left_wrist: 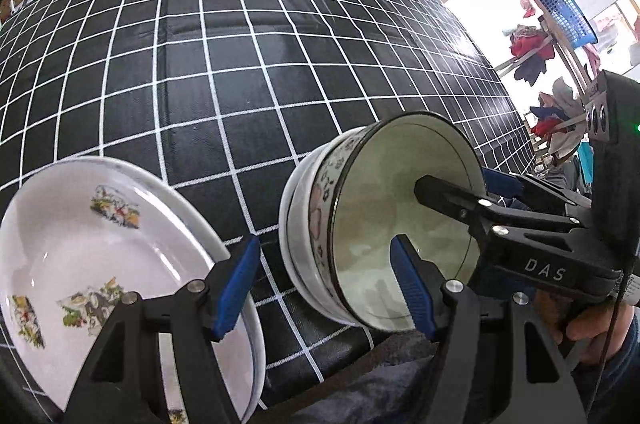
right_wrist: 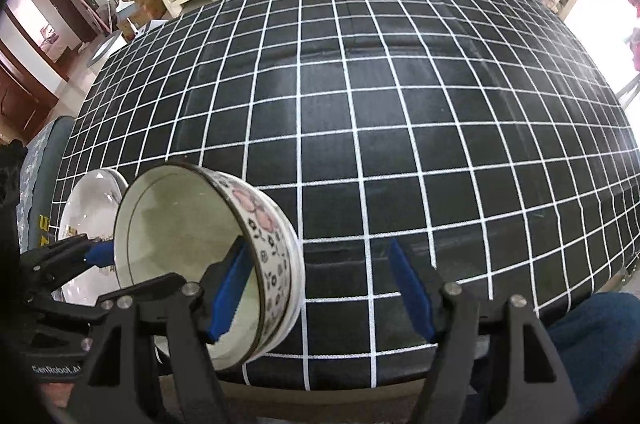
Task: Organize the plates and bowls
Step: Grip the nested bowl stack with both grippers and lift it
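Left wrist view first: at your far left a white shallow plate with flower decals lay on the bench, which was covered in a black cloth with a white grid, close to its near edge. Your left tool hung spread wide and held nothing. Its left blue pad crossed the plate's right rim, though I could not tell whether they touched, and bare cloth showed in the gap. Just right of that gap stood a round bowl with a pink-and-black flower pattern outside and a pale inside, tipped up so its mouth faced you, its lower edge on the cloth near the bench's front. From the far right your right tool reached into it, one finger inside the mouth, the other behind the rim.

Right wrist view showed the plate at far left, the tilted bowl beside it, and your right tool spread open. Its left pad sat inside the bowl by the wall, and its right pad stood well apart over the cloth.
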A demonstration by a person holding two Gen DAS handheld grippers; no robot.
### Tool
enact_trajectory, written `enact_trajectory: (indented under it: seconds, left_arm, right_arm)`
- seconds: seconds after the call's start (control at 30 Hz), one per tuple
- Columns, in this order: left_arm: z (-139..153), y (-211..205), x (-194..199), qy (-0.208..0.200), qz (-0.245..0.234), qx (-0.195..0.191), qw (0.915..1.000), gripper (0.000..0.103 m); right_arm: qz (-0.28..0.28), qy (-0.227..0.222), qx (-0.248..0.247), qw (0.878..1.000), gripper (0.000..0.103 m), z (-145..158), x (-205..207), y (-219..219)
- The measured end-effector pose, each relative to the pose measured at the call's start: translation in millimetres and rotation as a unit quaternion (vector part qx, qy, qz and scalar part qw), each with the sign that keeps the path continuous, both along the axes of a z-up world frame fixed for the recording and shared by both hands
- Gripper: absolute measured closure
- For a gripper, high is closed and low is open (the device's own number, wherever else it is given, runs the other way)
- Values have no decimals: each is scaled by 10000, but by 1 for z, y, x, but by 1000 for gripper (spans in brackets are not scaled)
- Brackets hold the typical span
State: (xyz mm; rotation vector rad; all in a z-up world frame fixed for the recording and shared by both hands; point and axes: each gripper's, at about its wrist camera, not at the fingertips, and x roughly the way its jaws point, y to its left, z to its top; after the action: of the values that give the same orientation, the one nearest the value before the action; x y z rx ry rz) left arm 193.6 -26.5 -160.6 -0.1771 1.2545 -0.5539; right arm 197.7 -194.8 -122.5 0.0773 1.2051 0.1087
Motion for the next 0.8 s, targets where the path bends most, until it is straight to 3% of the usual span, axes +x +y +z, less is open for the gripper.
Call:
enact_trajectory:
  seconds: [0.27, 0.53, 0.6, 0.67, 0.8]
  left_arm:
    - [-11, -11, 5, 213, -287, 145, 9993, 45]
    - [-13, -20, 5, 231, -323, 385, 9985, 48]
    - [-13, -23, 5, 213, -319, 439, 9983, 49]
    - [-14, -27, 7, 243, -280, 414, 9985, 49]
    - [-14, -27, 6, 205, -194, 397, 9988, 49]
  right_arm:
    - [-48, 150, 236, 9996, 33, -9, 7, -2]
    - [14, 415, 770, 9962, 34, -18, 11, -2]
    - [15, 553, 1068, 9927, 36, -23, 11, -1]
    - [83, 555, 1201, 9912, 46, -24, 9, 3]
    - [117, 543, 1122, 9921, 46, -22, 7, 9]
